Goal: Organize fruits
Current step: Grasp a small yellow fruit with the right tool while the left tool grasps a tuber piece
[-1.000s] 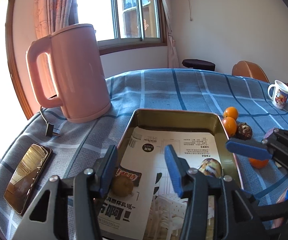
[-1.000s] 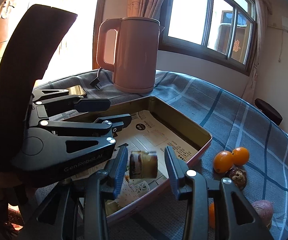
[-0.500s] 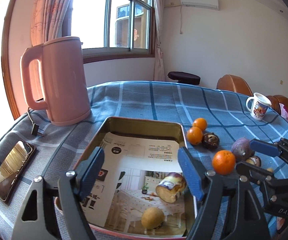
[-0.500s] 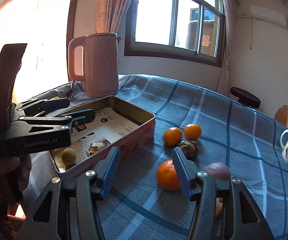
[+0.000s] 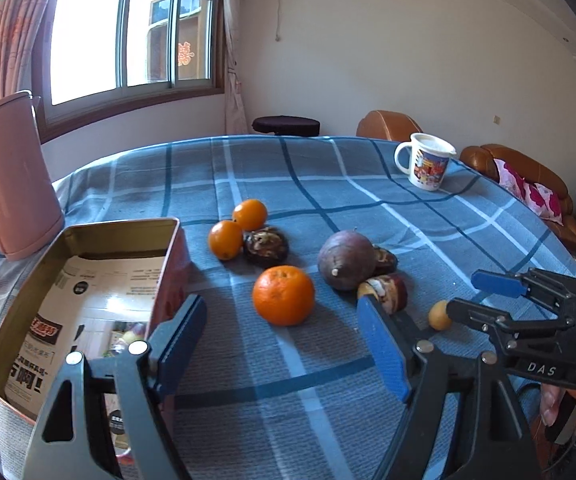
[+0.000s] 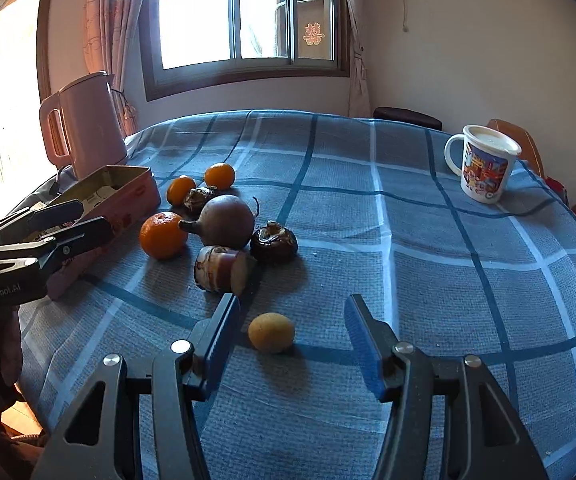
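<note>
Both grippers hang empty above the blue checked tablecloth (image 6: 407, 220). The right gripper (image 6: 291, 344), jaws part-open, frames a small yellow-brown fruit (image 6: 271, 332) near the front edge. The left gripper (image 5: 284, 344), jaws just widened, faces the large orange (image 5: 283, 295) beside the tin (image 5: 88, 232), seemingly next to be collected.

A pink kettle (image 6: 84, 124) and cartoon mug (image 6: 483, 164) stand well apart.

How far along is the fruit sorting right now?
Early. The tin holds a couple of pieces, partly hidden. Both grippers are open and empty: the left gripper faces the big orange, the right gripper frames the small yellow fruit. Two small oranges, the purple fruit and others remain on the cloth.
</note>
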`<move>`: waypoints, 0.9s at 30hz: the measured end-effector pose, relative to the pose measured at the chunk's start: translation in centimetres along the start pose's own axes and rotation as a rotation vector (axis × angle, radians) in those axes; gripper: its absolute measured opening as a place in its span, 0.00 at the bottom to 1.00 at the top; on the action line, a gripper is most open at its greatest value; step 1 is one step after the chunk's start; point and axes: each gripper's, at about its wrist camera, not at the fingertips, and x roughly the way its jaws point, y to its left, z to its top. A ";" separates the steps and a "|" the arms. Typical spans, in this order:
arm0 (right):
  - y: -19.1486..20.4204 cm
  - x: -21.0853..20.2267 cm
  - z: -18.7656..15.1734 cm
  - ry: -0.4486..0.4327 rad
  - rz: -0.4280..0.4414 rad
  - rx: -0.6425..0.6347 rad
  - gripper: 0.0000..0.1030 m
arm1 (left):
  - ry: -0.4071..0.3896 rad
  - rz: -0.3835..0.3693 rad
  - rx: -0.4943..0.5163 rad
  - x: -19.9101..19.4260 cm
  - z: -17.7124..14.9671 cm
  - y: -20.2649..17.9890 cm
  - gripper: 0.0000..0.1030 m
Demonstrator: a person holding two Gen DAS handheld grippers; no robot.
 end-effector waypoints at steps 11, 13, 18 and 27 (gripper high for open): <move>0.5 2.0 -0.6 0.088 0.044 -0.025 0.44 | 0.084 -0.071 0.026 2.6 0.0 -3.1 0.78; 0.5 2.3 -0.6 0.098 0.060 -0.022 0.37 | 0.092 -0.081 0.034 2.9 0.2 -3.6 0.78; 0.5 2.4 -0.6 0.102 0.079 -0.020 0.29 | 0.110 -0.105 0.052 3.5 0.5 -4.7 0.78; -0.3 1.3 -0.7 0.031 -0.008 0.039 0.29 | 0.170 -0.129 0.065 5.8 1.1 -6.1 0.59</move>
